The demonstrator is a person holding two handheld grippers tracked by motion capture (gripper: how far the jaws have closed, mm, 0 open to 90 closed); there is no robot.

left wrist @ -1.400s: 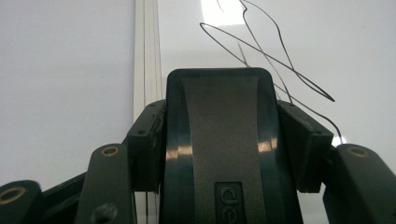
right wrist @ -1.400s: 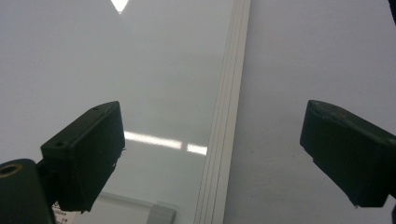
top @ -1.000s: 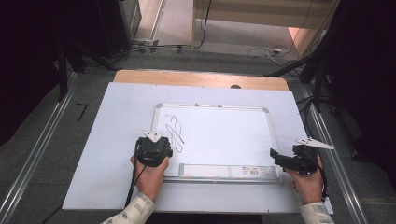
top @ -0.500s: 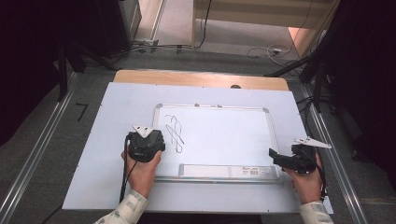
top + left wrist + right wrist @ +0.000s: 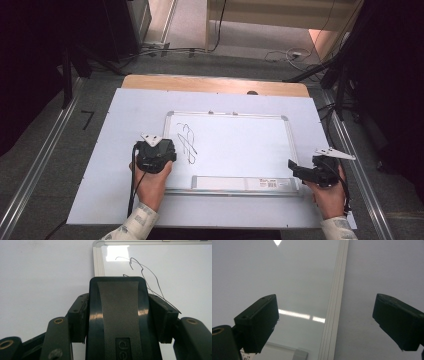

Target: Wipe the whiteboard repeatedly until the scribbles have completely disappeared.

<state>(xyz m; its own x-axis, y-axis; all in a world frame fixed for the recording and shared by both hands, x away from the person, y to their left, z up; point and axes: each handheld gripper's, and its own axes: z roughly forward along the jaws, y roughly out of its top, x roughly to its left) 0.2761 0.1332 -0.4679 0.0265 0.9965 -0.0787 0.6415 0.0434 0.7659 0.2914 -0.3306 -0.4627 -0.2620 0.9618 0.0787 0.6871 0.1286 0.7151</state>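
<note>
A whiteboard [image 5: 240, 145] with a silver frame lies on the white sheet, with a thin black scribble [image 5: 187, 142] near its left side. My left gripper [image 5: 161, 151] sits at the board's left edge, just left of the scribble. In the left gripper view, the left gripper [image 5: 123, 305] is shut on a black eraser block [image 5: 117, 315], with the scribble [image 5: 147, 277] right behind it. My right gripper [image 5: 296, 168] hovers at the board's lower right corner. In the right gripper view, the right gripper [image 5: 325, 320] stands open and straddles the frame [image 5: 336, 300], holding nothing.
A pen tray [image 5: 245, 183] with a label runs along the board's near edge. The white sheet [image 5: 125, 110] covers a wooden table [image 5: 215, 82]. Metal rails [image 5: 35, 170] flank the table, and cables [image 5: 280, 55] lie on the floor beyond it.
My left gripper has shifted a little to the left and away from me with the eraser still in it. The right gripper has stayed put.
</note>
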